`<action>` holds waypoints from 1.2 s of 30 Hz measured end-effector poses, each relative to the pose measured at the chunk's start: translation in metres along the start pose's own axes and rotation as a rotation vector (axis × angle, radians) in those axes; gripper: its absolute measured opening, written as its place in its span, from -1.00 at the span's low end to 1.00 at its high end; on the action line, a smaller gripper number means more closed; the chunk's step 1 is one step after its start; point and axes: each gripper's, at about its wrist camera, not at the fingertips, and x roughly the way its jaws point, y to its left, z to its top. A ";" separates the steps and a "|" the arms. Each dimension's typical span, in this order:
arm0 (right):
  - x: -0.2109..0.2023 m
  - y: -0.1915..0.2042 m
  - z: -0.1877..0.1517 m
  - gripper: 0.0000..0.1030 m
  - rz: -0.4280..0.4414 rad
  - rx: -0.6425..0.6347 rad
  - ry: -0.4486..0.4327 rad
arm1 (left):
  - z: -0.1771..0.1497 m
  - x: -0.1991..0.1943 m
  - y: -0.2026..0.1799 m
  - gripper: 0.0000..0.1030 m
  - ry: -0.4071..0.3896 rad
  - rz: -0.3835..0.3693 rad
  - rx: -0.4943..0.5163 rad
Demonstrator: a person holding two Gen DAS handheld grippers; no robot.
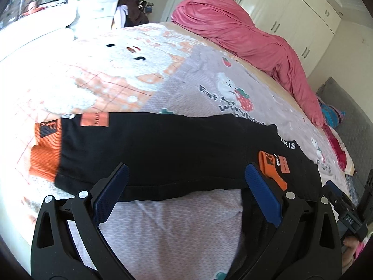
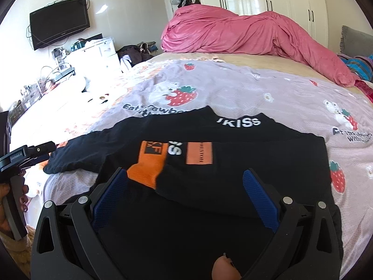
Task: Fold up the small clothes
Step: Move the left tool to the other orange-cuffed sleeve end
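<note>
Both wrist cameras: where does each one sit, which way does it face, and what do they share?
Left wrist: sits on the open left gripper, facing across the bed at the black garment with orange cuffs; the right gripper shows at the right edge.
Right wrist: sits on the open right gripper over the same garment; the hand holding the left gripper shows at left.
Shared: the garment, the strawberry-print bedspread, the pink duvet.

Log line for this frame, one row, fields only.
left hand-held gripper: open over hem | right hand-held gripper: open | black cotton top with orange cuffs: flat on strawberry-print bedspread, one sleeve folded in
</note>
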 end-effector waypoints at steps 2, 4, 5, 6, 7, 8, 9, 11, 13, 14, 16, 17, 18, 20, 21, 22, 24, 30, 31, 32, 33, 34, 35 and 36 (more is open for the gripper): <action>0.004 0.008 0.001 0.91 0.014 -0.004 0.005 | 0.001 -0.002 0.006 0.82 -0.001 0.007 -0.013; 0.008 0.016 0.003 0.91 0.028 -0.013 0.007 | 0.001 -0.004 0.014 0.82 -0.006 0.018 -0.030; 0.009 0.019 0.003 0.91 0.033 -0.018 0.008 | 0.002 -0.005 0.018 0.82 -0.008 0.025 -0.039; 0.011 0.024 0.004 0.91 0.039 -0.025 0.009 | 0.002 -0.007 0.022 0.82 -0.010 0.030 -0.048; 0.012 0.029 0.005 0.91 0.045 -0.033 0.011 | 0.002 -0.008 0.025 0.82 -0.012 0.036 -0.055; 0.014 0.033 0.006 0.91 0.049 -0.038 0.012 | 0.002 -0.008 0.029 0.82 -0.012 0.044 -0.061; 0.015 0.037 0.007 0.91 0.054 -0.046 0.014 | 0.003 -0.010 0.032 0.82 -0.012 0.051 -0.066; 0.018 0.046 0.009 0.91 0.062 -0.062 0.016 | 0.003 -0.012 0.042 0.82 -0.012 0.066 -0.087; 0.021 0.056 0.011 0.91 0.072 -0.080 0.016 | 0.004 -0.015 0.050 0.82 -0.014 0.065 -0.110; 0.022 0.059 0.012 0.91 0.074 -0.085 0.016 | 0.004 -0.016 0.053 0.82 -0.015 0.063 -0.118; 0.023 0.067 0.013 0.91 0.083 -0.099 0.015 | 0.004 -0.019 0.060 0.82 -0.020 0.065 -0.132; 0.024 0.070 0.013 0.91 0.086 -0.103 0.016 | 0.003 -0.021 0.063 0.82 -0.021 0.069 -0.138; 0.026 0.073 0.013 0.91 0.090 -0.108 0.017 | 0.003 -0.021 0.066 0.82 -0.020 0.071 -0.144; 0.028 0.079 0.013 0.91 0.096 -0.118 0.021 | 0.003 -0.023 0.074 0.82 -0.020 0.073 -0.166; 0.029 0.082 0.013 0.91 0.098 -0.124 0.024 | 0.002 -0.025 0.078 0.82 -0.021 0.082 -0.177; 0.031 0.085 0.013 0.91 0.098 -0.131 0.027 | 0.003 -0.024 0.080 0.82 -0.020 0.089 -0.183; 0.033 0.091 0.012 0.91 0.099 -0.142 0.029 | 0.002 -0.025 0.086 0.82 -0.019 0.093 -0.196; 0.038 0.105 0.008 0.91 0.119 -0.160 0.042 | -0.001 -0.031 0.101 0.82 -0.016 0.096 -0.236; 0.039 0.107 0.008 0.91 0.122 -0.165 0.044 | -0.003 -0.030 0.106 0.82 -0.007 0.091 -0.250; 0.040 0.110 0.007 0.91 0.124 -0.171 0.046 | -0.005 -0.030 0.109 0.82 0.000 0.083 -0.263; 0.040 0.112 0.007 0.91 0.125 -0.174 0.047 | -0.006 -0.029 0.115 0.82 0.009 0.071 -0.283; 0.041 0.113 0.006 0.91 0.125 -0.177 0.047 | -0.007 -0.027 0.116 0.82 0.015 0.062 -0.297; 0.042 0.115 0.006 0.91 0.127 -0.178 0.049 | -0.008 -0.027 0.120 0.82 0.019 0.050 -0.310; 0.043 0.115 0.005 0.91 0.129 -0.178 0.051 | -0.009 -0.026 0.122 0.82 0.025 0.040 -0.318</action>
